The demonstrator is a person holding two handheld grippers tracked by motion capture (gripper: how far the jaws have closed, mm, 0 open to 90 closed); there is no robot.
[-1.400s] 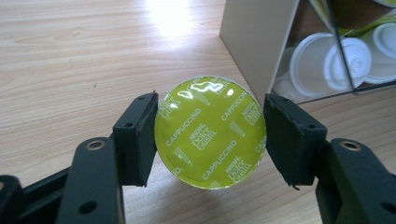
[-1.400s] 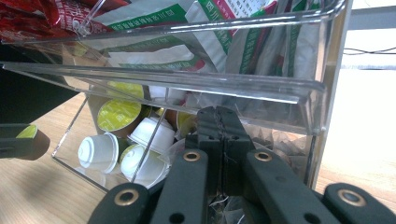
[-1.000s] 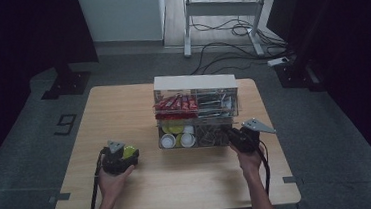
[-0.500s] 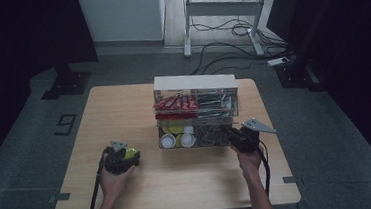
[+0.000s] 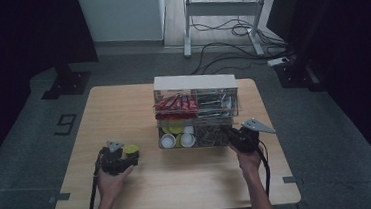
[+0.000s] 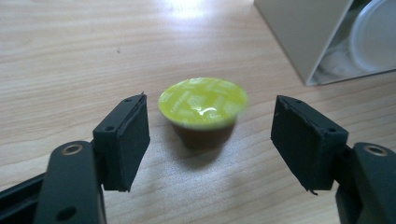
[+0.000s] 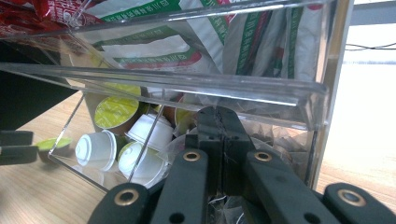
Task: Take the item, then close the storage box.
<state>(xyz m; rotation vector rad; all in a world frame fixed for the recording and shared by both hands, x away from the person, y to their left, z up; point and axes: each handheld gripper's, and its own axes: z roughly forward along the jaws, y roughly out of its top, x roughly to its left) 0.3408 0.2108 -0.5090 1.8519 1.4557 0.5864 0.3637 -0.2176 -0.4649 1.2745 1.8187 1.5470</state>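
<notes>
**Capsule set down, jaws spread**

Since a second ago, the left hand-held gripper has brought the green-lidded capsule lower toward the near table edge; its jaws now stand apart, the capsule upright on the wood between them, touching neither pad. The right hand-held gripper rests with jaws together against the clear organiser, holding nothing that I can see. To finish cleanly, I judge the left should back straight away without brushing the capsule, keeping it upright.
</notes>
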